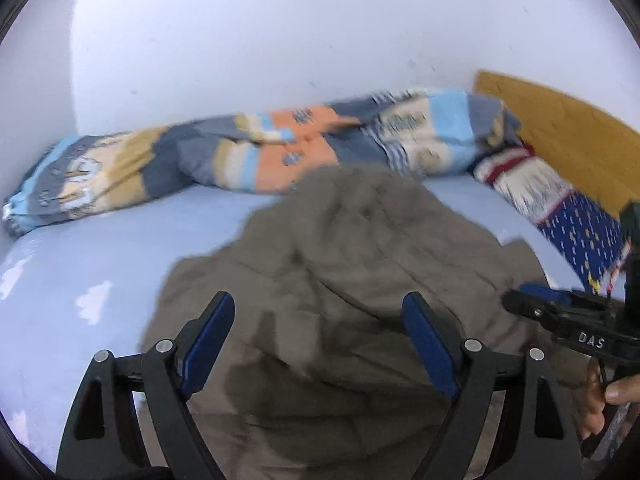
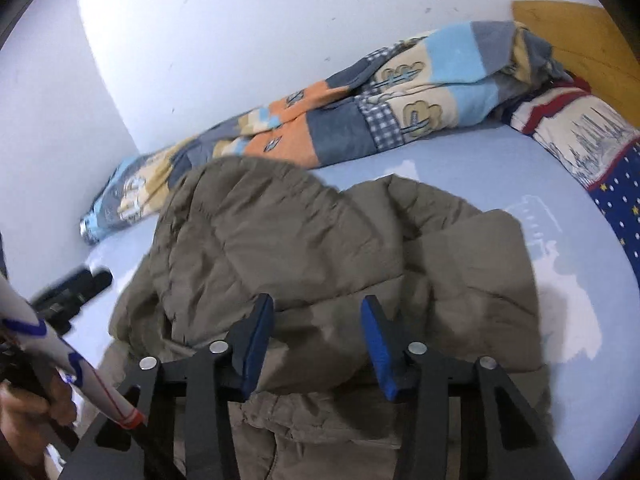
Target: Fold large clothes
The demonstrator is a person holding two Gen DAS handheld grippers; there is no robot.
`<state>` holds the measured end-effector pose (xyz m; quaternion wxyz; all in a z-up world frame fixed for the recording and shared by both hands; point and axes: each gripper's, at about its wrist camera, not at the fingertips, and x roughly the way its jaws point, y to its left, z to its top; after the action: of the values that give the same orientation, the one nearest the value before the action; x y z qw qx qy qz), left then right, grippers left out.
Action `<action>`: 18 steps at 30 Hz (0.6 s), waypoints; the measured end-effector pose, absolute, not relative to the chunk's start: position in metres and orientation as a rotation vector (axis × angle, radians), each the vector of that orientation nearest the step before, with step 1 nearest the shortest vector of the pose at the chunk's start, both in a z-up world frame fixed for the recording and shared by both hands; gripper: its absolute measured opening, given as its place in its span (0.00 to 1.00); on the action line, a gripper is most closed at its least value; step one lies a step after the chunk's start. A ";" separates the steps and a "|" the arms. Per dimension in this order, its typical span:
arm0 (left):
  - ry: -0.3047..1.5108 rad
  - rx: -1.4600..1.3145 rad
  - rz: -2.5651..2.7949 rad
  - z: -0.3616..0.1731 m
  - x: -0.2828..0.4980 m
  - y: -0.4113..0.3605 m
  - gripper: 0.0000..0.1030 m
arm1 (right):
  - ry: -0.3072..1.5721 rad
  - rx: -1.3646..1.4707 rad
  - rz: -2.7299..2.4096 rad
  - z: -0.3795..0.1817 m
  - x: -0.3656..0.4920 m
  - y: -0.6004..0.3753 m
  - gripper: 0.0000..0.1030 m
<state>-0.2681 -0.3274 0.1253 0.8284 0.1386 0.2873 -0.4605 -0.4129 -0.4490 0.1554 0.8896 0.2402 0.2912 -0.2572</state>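
Left wrist view looks across a bed (image 1: 100,248) with a pale blue sheet, set against a white wall (image 1: 280,32), with a wooden headboard (image 1: 560,132) at the right. A patchwork quilt (image 1: 240,152) in blue, orange and cream lies bunched along the wall, and a star-printed pillow (image 2: 600,152) sits by the headboard. On the near middle of the bed lies the jacket (image 2: 300,248), a large padded garment in olive-brown, rumpled and puffy, with quilted seams and deep creases; one part is folded over itself toward the right, and its lower edge reaches the near bed edge. The picture is blurred in the left view, so finer details are unclear. The left gripper (image 1: 320,344) hovers above the jacket with its blue-padded fingers (image 1: 210,344) spread wide, holding nothing. The right gripper (image 2: 318,344) hangs over the jacket's near part, fingers (image 2: 376,348) moderately apart and empty.
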 end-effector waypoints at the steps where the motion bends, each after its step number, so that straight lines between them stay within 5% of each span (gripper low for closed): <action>1: 0.631 0.312 -0.974 0.118 -0.268 -0.332 0.83 | 0.625 0.497 -0.532 0.152 -0.410 -0.448 0.48; 7: 0.765 0.425 -0.924 0.071 -0.262 -0.349 0.83 | 0.750 0.459 -0.518 0.128 -0.398 -0.442 0.48; 18: 0.715 0.451 -0.907 0.079 -0.274 -0.347 0.83 | 0.797 0.451 -0.526 0.117 -0.397 -0.439 0.48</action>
<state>-0.2740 -0.3475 0.0795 0.8137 0.2115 0.3351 -0.4252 -0.3966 -0.4395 0.1173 0.8638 0.2153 0.3803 -0.2508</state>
